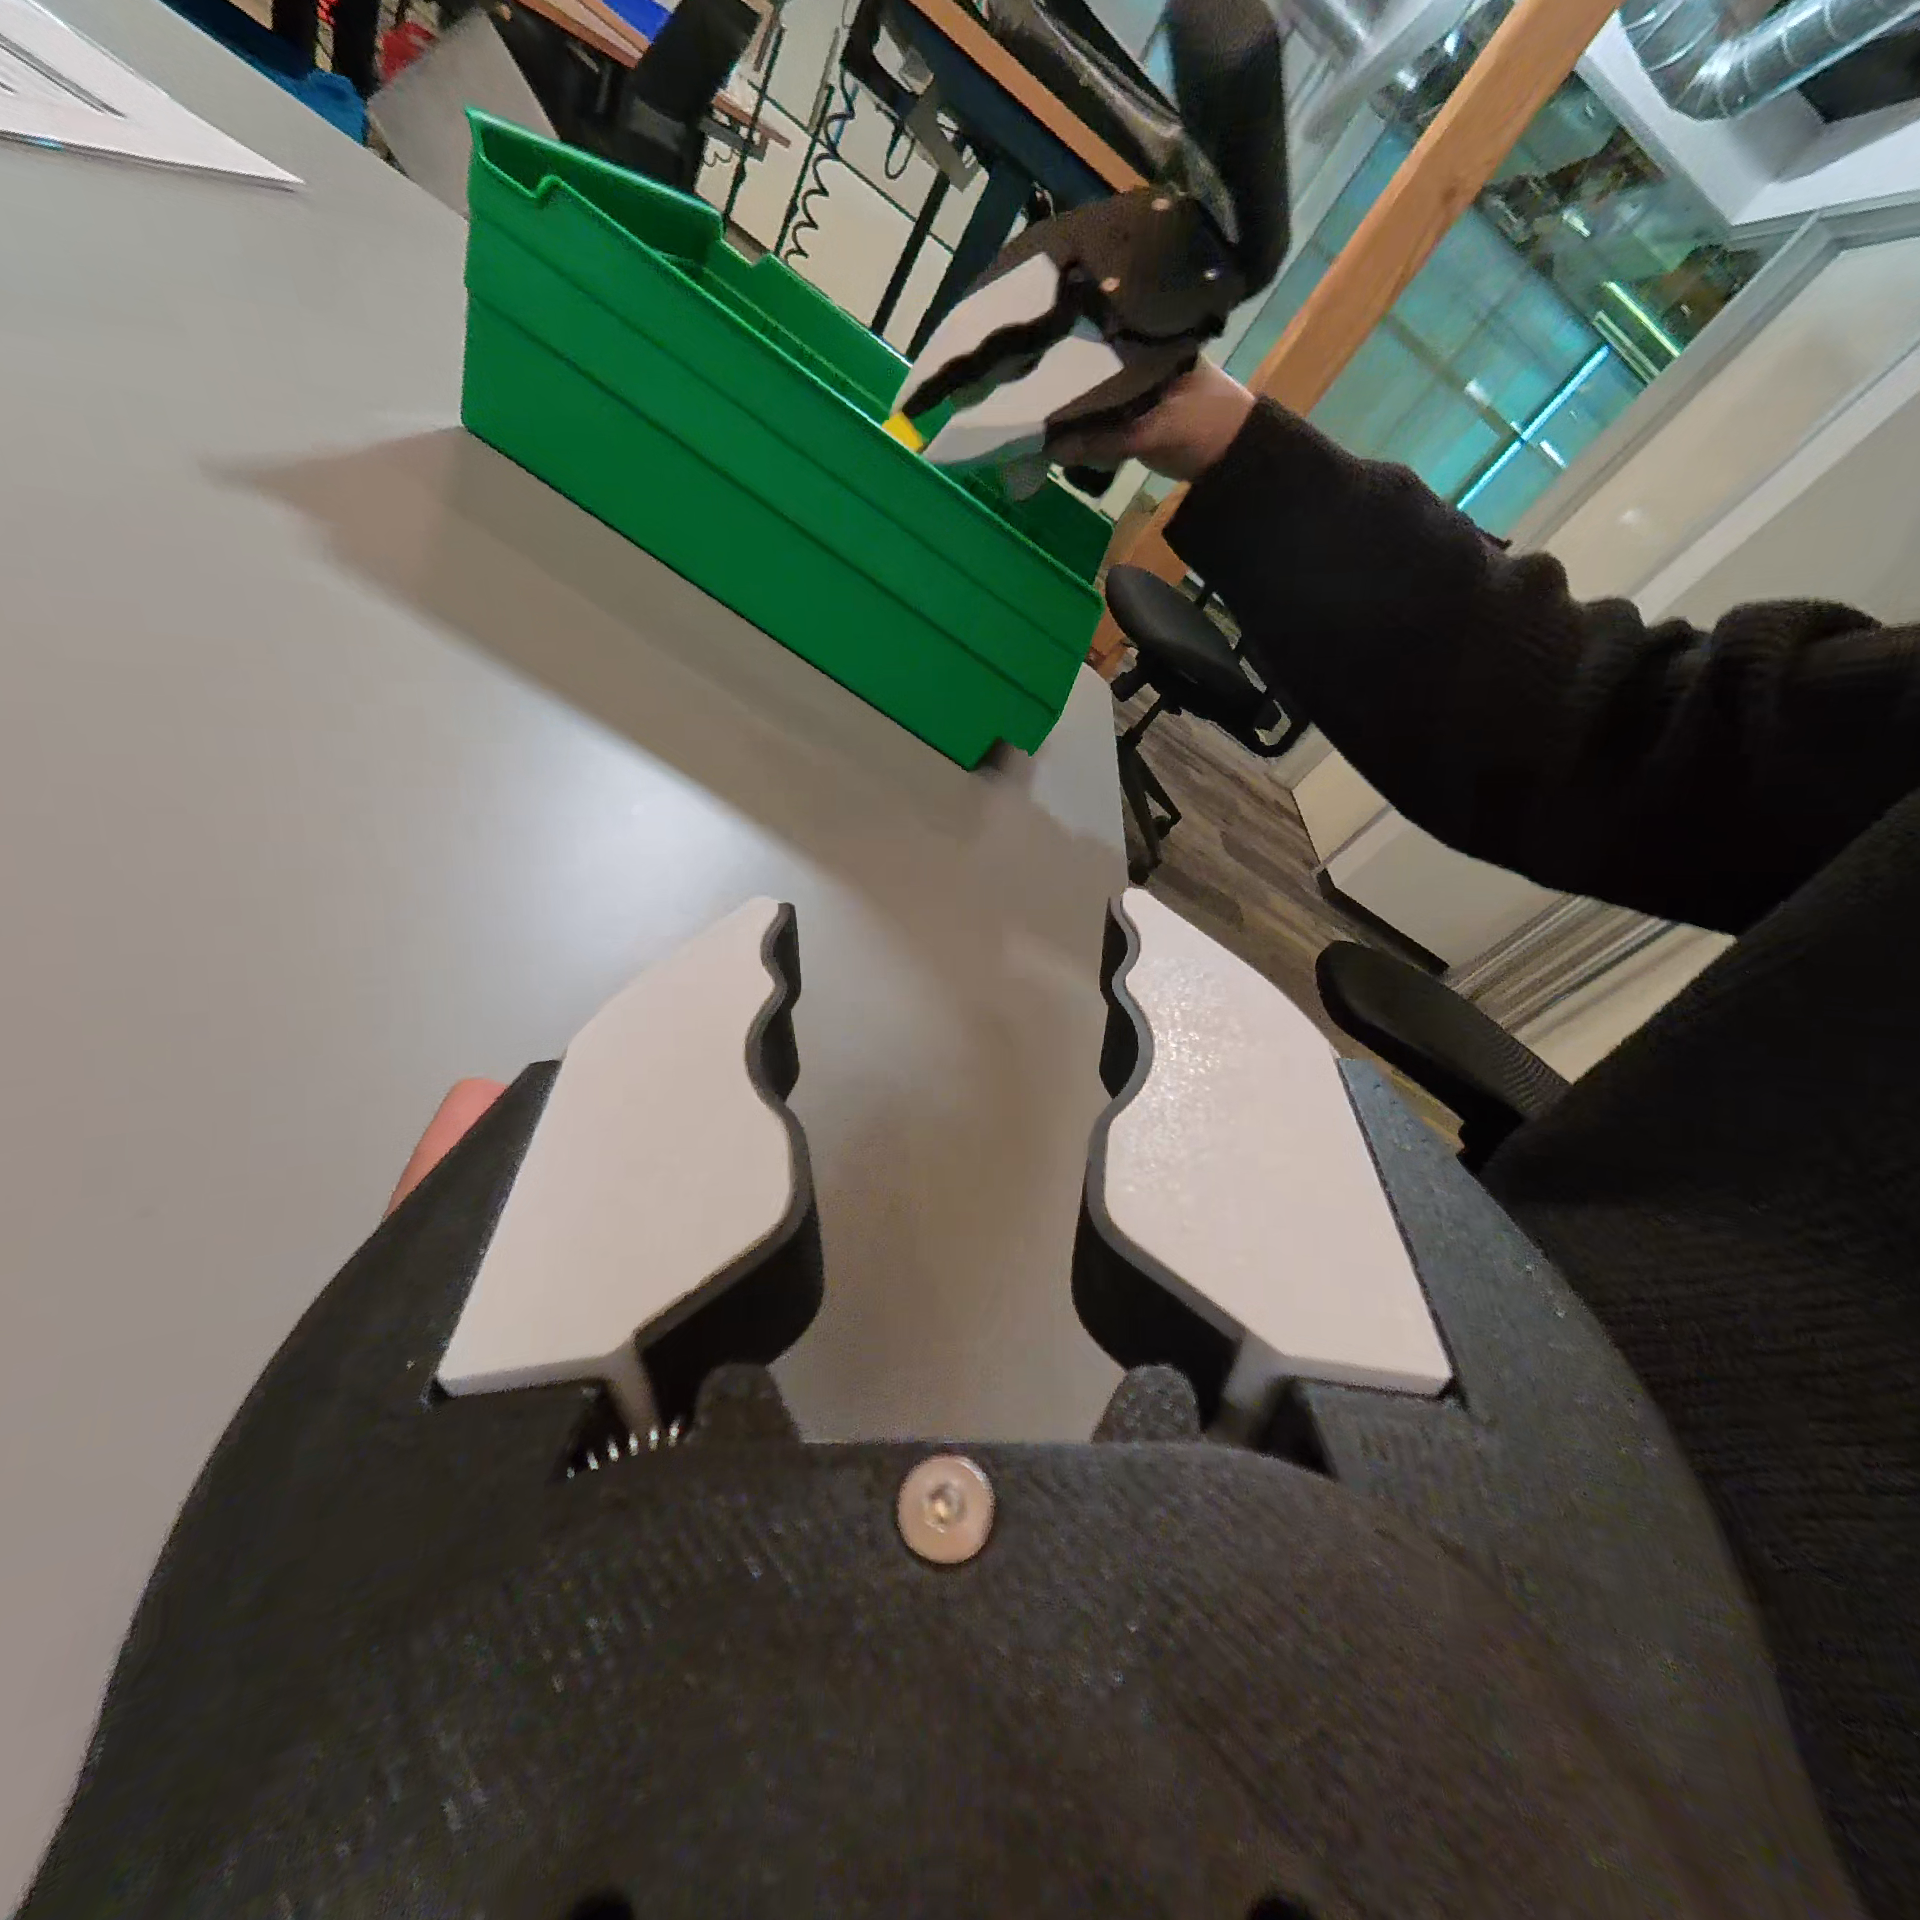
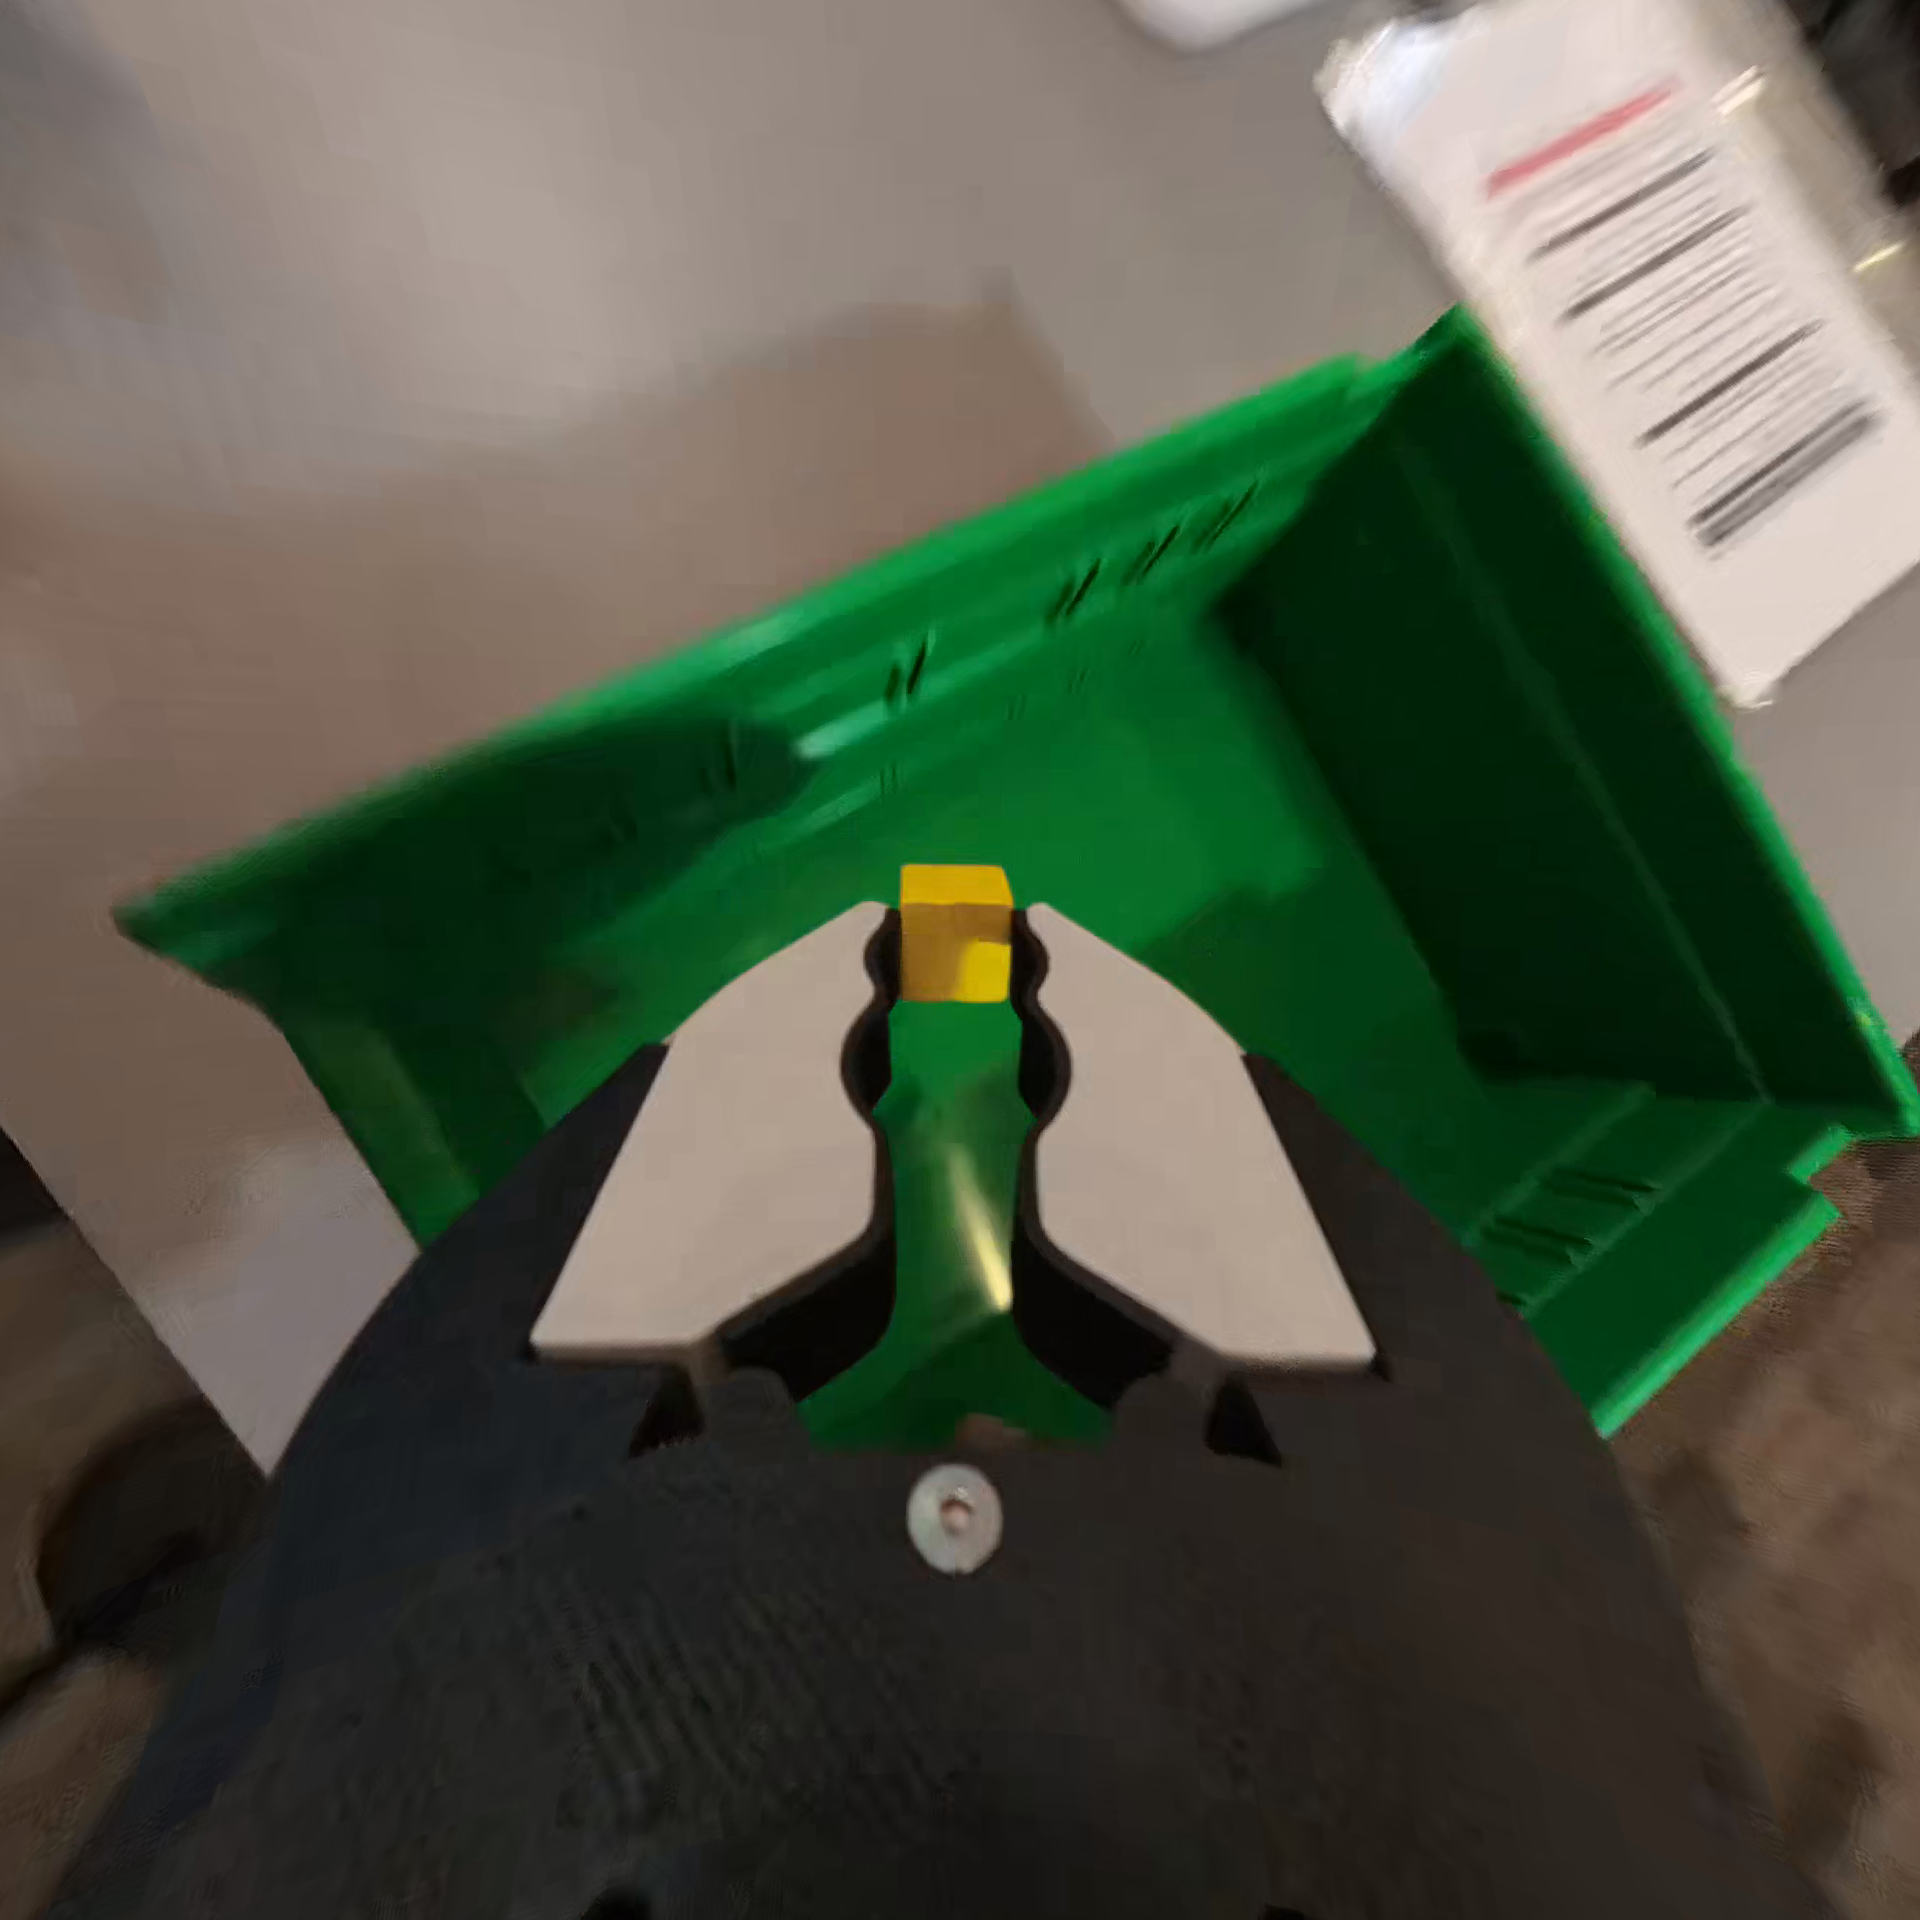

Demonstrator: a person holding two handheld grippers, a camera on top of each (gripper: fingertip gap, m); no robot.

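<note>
My right gripper (image 2: 954, 940) is shut on a small yellow block (image 2: 954, 933) held at its fingertips, above the inside of a green plastic bin (image 2: 1143, 831). In the left wrist view the same gripper (image 1: 914, 431) hangs over the bin's (image 1: 748, 499) near rim with the yellow block (image 1: 902, 428) just showing. My left gripper (image 1: 948, 935) is open and empty, low over the grey table (image 1: 312, 727), well short of the bin.
A white printed sheet (image 2: 1662, 343) lies on the table beside the bin; it also shows in the left wrist view (image 1: 94, 104). The table's right edge (image 1: 1101, 790) drops to the floor with black office chairs (image 1: 1184, 665). A person's dark sleeve (image 1: 1558, 707) reaches across on the right.
</note>
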